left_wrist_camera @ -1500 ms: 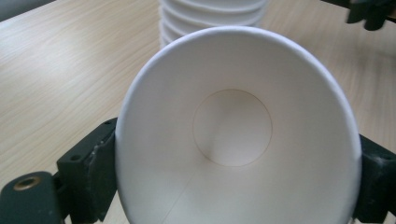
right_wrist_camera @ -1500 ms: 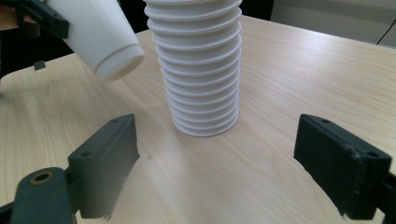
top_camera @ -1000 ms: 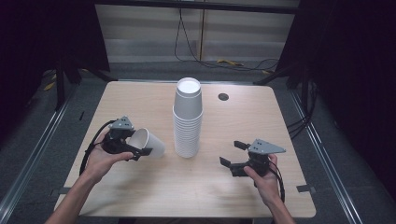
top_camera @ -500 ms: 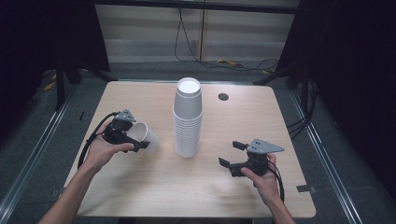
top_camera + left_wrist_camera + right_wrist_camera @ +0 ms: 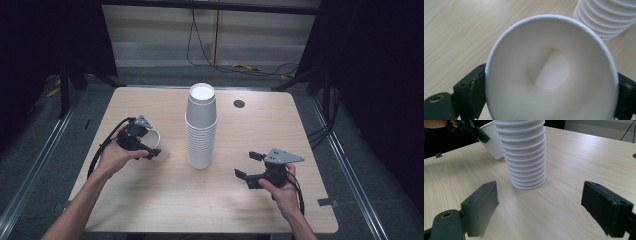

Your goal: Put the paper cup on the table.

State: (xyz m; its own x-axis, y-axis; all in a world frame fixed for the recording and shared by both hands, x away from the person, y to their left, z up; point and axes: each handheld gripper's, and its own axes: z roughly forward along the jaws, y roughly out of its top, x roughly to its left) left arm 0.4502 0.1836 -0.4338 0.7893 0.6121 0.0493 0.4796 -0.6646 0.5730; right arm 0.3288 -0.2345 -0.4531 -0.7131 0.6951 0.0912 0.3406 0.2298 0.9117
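One paper cup [image 5: 159, 150] off the stack [image 5: 201, 130], gripped by the left tool [image 5: 145, 145], jaws just easing apart — right tool [image 5: 246, 165] wide open, empty — placing remains.

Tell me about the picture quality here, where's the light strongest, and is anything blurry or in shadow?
High view: light falls on the pale wooden table while the surroundings stay dark; slightly soft overall. Left gripper view: the single white paper cup sits close and bright, a diagonal shadow crossing its base. Right gripper view: the near black jaws are blurred, the tall stack of white paper cups sharper, shaded on its lower left.
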